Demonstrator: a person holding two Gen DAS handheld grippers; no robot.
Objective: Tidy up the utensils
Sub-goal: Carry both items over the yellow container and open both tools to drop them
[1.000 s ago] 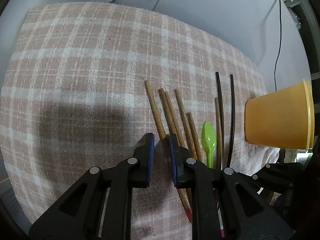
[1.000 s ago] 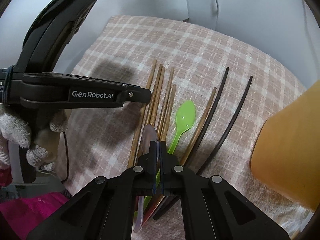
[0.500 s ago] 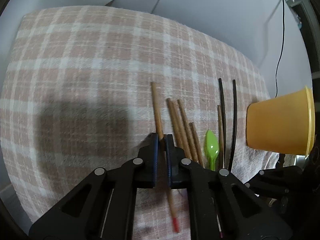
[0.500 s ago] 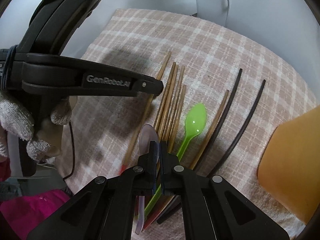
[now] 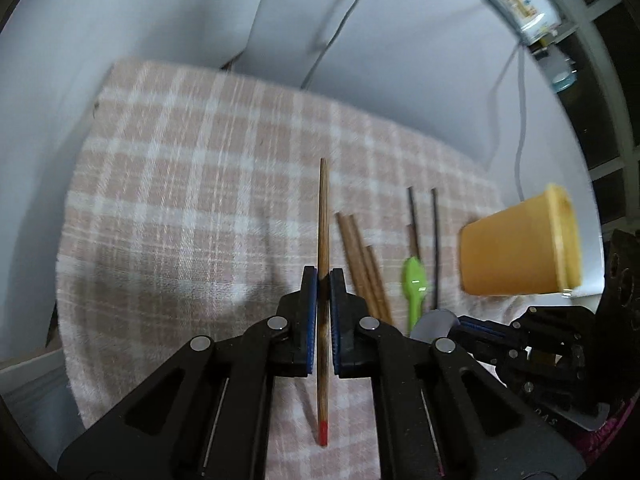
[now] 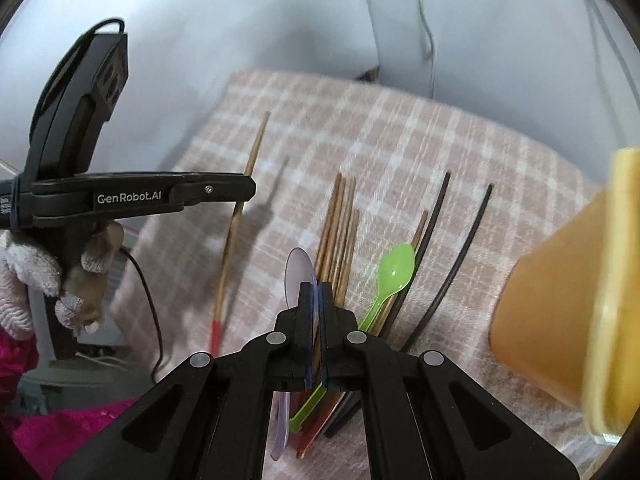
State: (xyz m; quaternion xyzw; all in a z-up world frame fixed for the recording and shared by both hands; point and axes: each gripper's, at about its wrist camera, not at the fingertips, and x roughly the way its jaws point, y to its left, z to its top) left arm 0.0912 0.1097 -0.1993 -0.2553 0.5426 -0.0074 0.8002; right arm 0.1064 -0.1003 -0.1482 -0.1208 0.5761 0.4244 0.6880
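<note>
bare checked cloth [image 5: 192, 208] open on the left, orange cup [image 5: 520, 248] blocking the right

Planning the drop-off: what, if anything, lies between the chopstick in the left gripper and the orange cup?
The remaining chopsticks, green spoon and right gripper lie between, but down on the cloth; the lifted chopstick could likely pass above them to the orange cup.

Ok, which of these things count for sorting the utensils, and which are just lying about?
Job:
- red-tipped wooden chopstick, in the left gripper
- translucent lilac plastic spoon, in the right gripper
- loose wooden chopsticks
- green plastic spoon
- two black chopsticks
- orange plastic cup

Lying about:
- pink checked cloth
- grey cables
</note>
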